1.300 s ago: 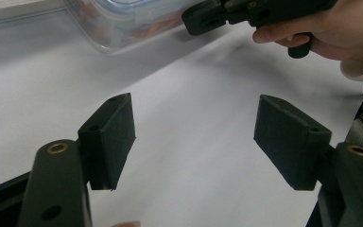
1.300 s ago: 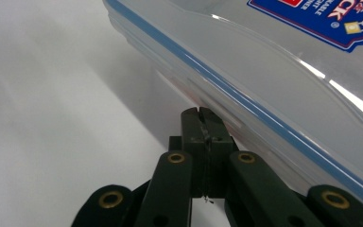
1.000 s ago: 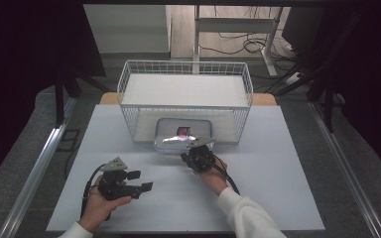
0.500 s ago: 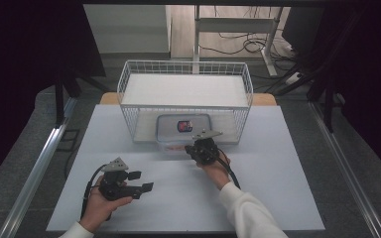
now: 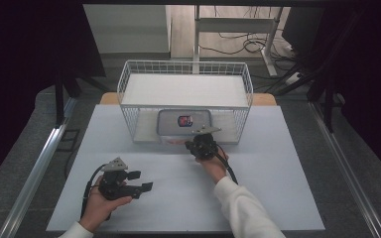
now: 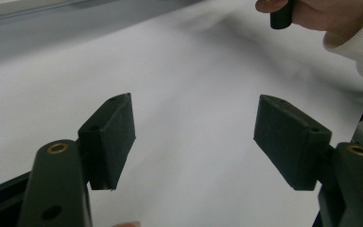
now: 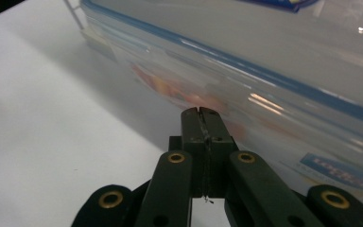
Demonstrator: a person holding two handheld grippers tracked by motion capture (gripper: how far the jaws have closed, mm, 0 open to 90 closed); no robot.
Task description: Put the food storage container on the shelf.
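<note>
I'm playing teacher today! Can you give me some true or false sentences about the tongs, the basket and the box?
1. The left tongs are wide open with nothing between them. True.
2. The right tongs are wide open. False: their jaws are pressed shut, with the tips right at the plastic box.
3. The wire basket sits at the far side of the white table. True.
4. The box is in the left hand. False: it is at the basket's front, near the right tongs.
</note>
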